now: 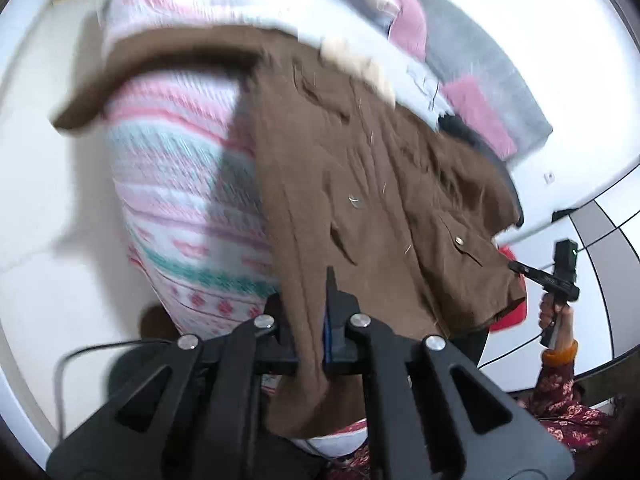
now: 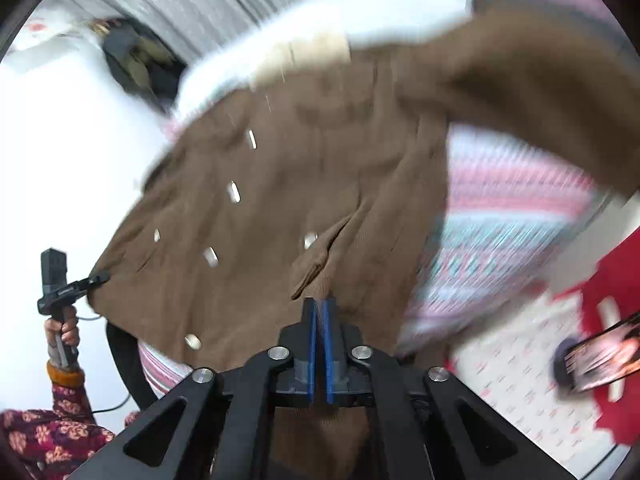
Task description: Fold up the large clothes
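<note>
Both jaws are pinched on the hem of the brown jacket (image 1: pixel 380 184): left gripper (image 1: pixel 326 300) at one bottom corner, right gripper (image 2: pixel 319 312) at the other. The jacket runs forward over, seemingly, the patterned sweater (image 1: pixel 180 184)

Quick count: one brown jacket (image 1: pixel 372 184), with five pale snap buttons showing on its front in the right wrist view. One pink, white and teal patterned knit (image 1: pixel 188 184) under it. One grey and pink fuzzy blanket (image 1: pixel 480 68) on the white surface (image 1: pixel 36 160). Two claws, left claw (image 1: pixel 326 312) and right claw (image 2: pixel 319 320), one in each hand. One phone (image 2: pixel 600 352) lying on one red cloth (image 2: pixel 616 280).
</note>
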Tool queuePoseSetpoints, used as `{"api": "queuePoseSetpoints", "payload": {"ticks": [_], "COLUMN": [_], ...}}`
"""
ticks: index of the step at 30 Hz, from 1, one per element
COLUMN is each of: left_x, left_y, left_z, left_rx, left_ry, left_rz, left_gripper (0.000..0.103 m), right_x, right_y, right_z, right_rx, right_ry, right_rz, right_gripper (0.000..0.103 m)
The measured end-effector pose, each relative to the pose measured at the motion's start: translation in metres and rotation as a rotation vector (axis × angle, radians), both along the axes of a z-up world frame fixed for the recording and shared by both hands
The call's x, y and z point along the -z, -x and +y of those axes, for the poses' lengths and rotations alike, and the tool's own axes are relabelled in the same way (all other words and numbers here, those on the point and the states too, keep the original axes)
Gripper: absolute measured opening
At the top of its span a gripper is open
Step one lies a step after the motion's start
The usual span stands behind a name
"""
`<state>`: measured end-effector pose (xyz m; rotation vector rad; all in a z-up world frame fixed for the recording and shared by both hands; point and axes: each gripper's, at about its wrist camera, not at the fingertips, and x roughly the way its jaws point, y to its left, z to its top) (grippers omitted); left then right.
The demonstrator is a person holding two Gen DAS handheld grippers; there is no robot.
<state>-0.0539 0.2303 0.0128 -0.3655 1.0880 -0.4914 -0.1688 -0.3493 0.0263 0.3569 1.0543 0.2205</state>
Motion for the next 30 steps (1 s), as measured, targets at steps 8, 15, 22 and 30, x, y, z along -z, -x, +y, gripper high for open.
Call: {"api": "queuePoseSetpoints", "payload": {"ticks": [8,15,22,30], "left_x": [0.091,0.037,0.035,0.051], "left_y": [-0.014,-0.039,-0.093,-0.159], "left_z": [-0.023,0.005,0.039,0.079], "left_rx": [0.070,-0.090,-0.289,-0.504], "left_ry": [-0.331,-0.292,-0.111,0.094], "left_rz": [0.237,0.056,0.052,0.085], "left_gripper": [0.016,0.079,0.081,0.080], "right_x": [0.061,0.021,0.007,0.004], "right_y": [0.021,-0.007,-0.085,-0.173], "right_z": [-0.039,-0.007,0.042,0.117], "right_rx": [0.149,0.098,0.022,-0.119], "right_ry": [0.208,0.226,0.210,0.196], "right_rz": [0.269,0.118,0.043,0.040], "right_gripper": [0.004,0.051,0.070,0.070]}}
